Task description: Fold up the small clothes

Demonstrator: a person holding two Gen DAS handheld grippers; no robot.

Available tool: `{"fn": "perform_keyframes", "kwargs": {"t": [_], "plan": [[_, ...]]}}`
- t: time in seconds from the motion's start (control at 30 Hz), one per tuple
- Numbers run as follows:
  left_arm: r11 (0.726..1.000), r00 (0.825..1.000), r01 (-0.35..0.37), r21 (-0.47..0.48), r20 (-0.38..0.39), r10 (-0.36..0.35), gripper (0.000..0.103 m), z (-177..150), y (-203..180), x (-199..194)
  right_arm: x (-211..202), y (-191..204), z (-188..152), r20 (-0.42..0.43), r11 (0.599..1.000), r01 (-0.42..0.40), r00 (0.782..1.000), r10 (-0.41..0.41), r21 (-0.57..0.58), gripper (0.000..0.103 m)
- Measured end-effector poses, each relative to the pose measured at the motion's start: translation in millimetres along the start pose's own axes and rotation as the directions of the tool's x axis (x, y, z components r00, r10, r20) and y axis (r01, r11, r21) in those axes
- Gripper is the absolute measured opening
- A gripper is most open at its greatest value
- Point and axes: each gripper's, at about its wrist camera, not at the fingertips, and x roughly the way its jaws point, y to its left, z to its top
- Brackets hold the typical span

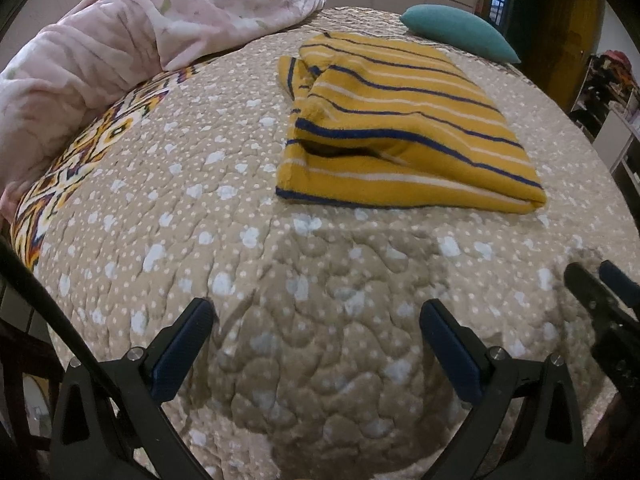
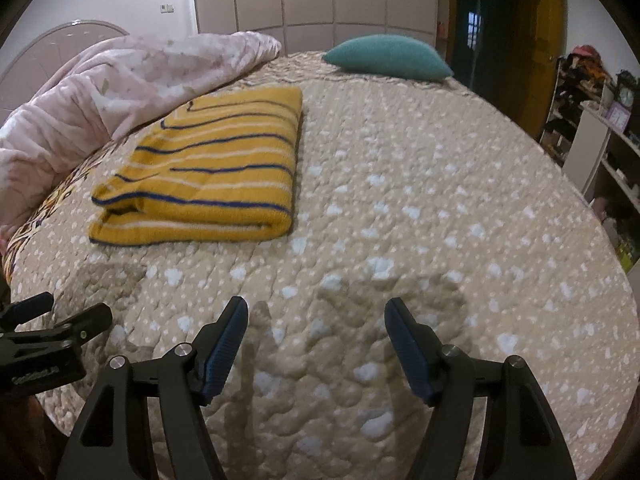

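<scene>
Striped yellow garment [image 1: 404,120]: folded, upper right of left view, on quilt [image 1: 224,208]. Left gripper [image 1: 316,320], right gripper [image 2: 316,316]: released, empty, low in frame. Advice: square loose near-left corner before leaving

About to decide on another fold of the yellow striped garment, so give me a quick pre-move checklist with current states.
1. Left hand-held gripper open and holding nothing: ok.
2. Right hand-held gripper open and holding nothing: ok.
3. Yellow striped garment lying folded on the quilt, clear of both grippers: ok.
4. Edges squared: not ok; a loose flap sticks out at the far left corner in the left wrist view.
5. Pink blanket clear of the garment: cannot tell, it lies very close.
6. Teal pillow out of the way: ok.
</scene>
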Motion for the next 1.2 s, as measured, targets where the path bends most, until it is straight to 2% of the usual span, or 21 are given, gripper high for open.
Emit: {"fn": "perform_keyframes", "kwargs": {"t": [0.2,0.73,1.2], "plan": [[1.0,0.999,-0.029,0.01,0.02,0.029,0.103,-0.3,-4.1,4.9,16.5,-8.0,-2.7,-0.037,1.0,-0.003,0.999,0.004,0.029,0.075],[0.996,0.995,-0.086,0.001,0.045,0.086,0.103,-3.4,-11.6,7.1,37.5,-2.2,-4.6,0.002,1.0,0.023,1.0,-0.023,-0.016,0.095],[0.995,0.994,-0.099,-0.007,0.042,0.099,0.103,-1.5,-13.2,8.4,39.5,-0.5,-7.8,0.036,0.999,0.035,0.999,-0.034,-0.022,0.098]]}}
